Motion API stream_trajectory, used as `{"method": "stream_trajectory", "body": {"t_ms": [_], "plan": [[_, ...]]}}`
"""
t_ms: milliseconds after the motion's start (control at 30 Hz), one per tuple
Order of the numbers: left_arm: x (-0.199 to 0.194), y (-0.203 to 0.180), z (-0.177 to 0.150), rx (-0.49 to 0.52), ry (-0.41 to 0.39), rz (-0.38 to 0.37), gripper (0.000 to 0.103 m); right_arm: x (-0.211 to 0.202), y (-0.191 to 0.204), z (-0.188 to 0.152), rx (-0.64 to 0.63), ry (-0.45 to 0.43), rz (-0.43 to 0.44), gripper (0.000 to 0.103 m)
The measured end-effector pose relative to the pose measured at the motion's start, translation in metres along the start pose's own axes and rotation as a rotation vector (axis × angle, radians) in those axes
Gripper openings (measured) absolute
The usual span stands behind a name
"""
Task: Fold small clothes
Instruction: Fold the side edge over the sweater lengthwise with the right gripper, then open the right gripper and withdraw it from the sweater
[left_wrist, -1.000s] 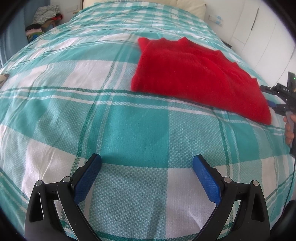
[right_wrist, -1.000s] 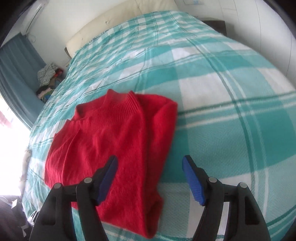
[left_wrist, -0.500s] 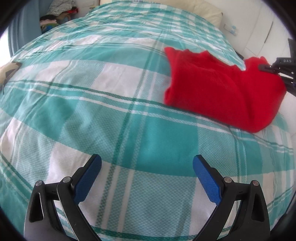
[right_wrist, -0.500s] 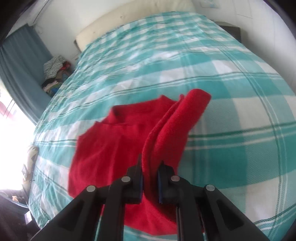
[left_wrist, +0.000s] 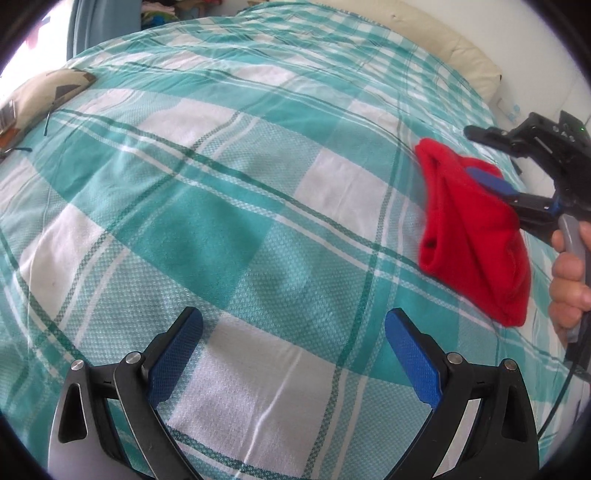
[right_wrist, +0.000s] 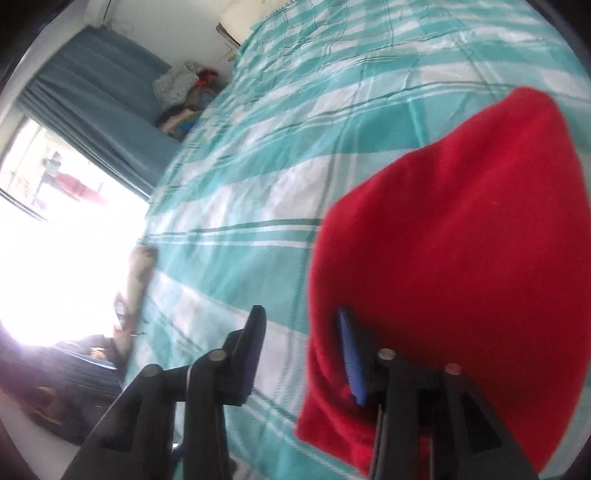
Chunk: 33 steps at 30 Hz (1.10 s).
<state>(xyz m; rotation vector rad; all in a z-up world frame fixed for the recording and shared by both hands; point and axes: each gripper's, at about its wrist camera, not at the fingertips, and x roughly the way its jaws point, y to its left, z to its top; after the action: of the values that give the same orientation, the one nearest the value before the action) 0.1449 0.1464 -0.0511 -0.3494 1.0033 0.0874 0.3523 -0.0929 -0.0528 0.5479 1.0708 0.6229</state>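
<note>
Folded over since a second ago: red sweater (left_wrist: 476, 236), then spread flat across the checked bedspread (left_wrist: 236, 206), now doubled into a thick bundle at about three o'clock in the left wrist view. Carried there by the right gripper (right_wrist: 299, 354), pinched shut on the cloth half a second back, jaws now opening. One blue pad (right_wrist: 351, 354) touching the sweater's edge, the other finger (right_wrist: 251, 350) out over bare bedspread; nothing pressed between them, so fabric released, or nearly. Probably one fold just laid down, with squaring-up or a further fold left to do.

Right gripper angled down across the bundle from its three o'clock side, held by a hand (left_wrist: 570, 280) wrapped round the grey handle at the view's right edge. Sweater filling the right half of the right wrist view, from one to five o'clock.

Left gripper (left_wrist: 293, 350) spread wide and empty, tilted steeply down over plain bedspread, well apart from the sweater. Patterned cushion (left_wrist: 44, 92) at ten o'clock, pale pillow (left_wrist: 461, 51) at one o'clock, neither involved.
</note>
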Motion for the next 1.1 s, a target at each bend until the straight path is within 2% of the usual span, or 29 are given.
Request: {"method": "stream_trajectory", "body": {"t_ms": [67, 100, 233, 300, 367, 467, 500, 600, 667, 767, 833, 867, 900, 1033, 1100], "plan": [[-0.002, 0.000, 0.000, -0.001, 0.003, -0.008, 0.100, -0.024, 0.006, 0.004, -0.033, -0.045, 0.026, 0.048], [-0.003, 0.000, 0.001, -0.004, 0.004, -0.014, 0.100, -0.036, 0.009, 0.006, -0.064, -0.071, -0.004, 0.048], [-0.006, -0.001, 0.001, -0.007, -0.001, -0.024, 0.100, -0.072, 0.014, 0.001, -0.236, -0.144, -0.270, 0.048], [-0.006, -0.002, 0.001, -0.001, 0.000, -0.019, 0.100, -0.068, 0.010, -0.010, -0.285, -0.115, -0.323, 0.048], [-0.005, -0.002, 0.000, 0.000, 0.002, -0.014, 0.100, -0.053, 0.017, -0.032, -0.373, -0.086, -0.322, 0.048], [-0.003, -0.003, -0.002, 0.004, 0.003, -0.002, 0.100, -0.027, 0.036, -0.068, -0.528, -0.042, -0.244, 0.048], [-0.002, -0.003, -0.003, 0.007, 0.002, 0.005, 0.100, -0.012, 0.038, -0.077, -0.554, -0.002, -0.227, 0.048], [0.000, -0.002, -0.004, 0.014, 0.001, 0.010, 0.100, 0.024, 0.033, -0.096, -0.583, 0.101, -0.245, 0.048], [0.000, -0.003, -0.003, 0.020, 0.003, 0.008, 0.100, 0.020, 0.033, -0.101, -0.592, 0.080, -0.245, 0.048], [0.001, -0.004, -0.001, 0.012, 0.011, -0.013, 0.100, -0.009, 0.036, -0.101, -0.560, 0.012, -0.224, 0.049], [0.000, -0.005, 0.000, 0.009, 0.011, -0.025, 0.100, -0.029, 0.039, -0.104, -0.570, -0.036, -0.235, 0.059], [0.000, -0.006, 0.000, 0.013, 0.010, -0.024, 0.100, -0.039, 0.039, -0.106, -0.577, -0.061, -0.243, 0.069], [0.001, -0.007, 0.000, 0.017, 0.010, -0.021, 0.100, -0.048, 0.038, -0.108, -0.580, -0.087, -0.254, 0.073], [0.002, -0.009, -0.001, 0.026, 0.008, -0.010, 0.100, -0.071, 0.017, -0.112, -0.530, -0.153, -0.298, 0.073], [0.002, -0.010, -0.002, 0.035, 0.005, -0.003, 0.100, -0.068, -0.002, -0.112, -0.472, -0.135, -0.319, 0.073]]}}
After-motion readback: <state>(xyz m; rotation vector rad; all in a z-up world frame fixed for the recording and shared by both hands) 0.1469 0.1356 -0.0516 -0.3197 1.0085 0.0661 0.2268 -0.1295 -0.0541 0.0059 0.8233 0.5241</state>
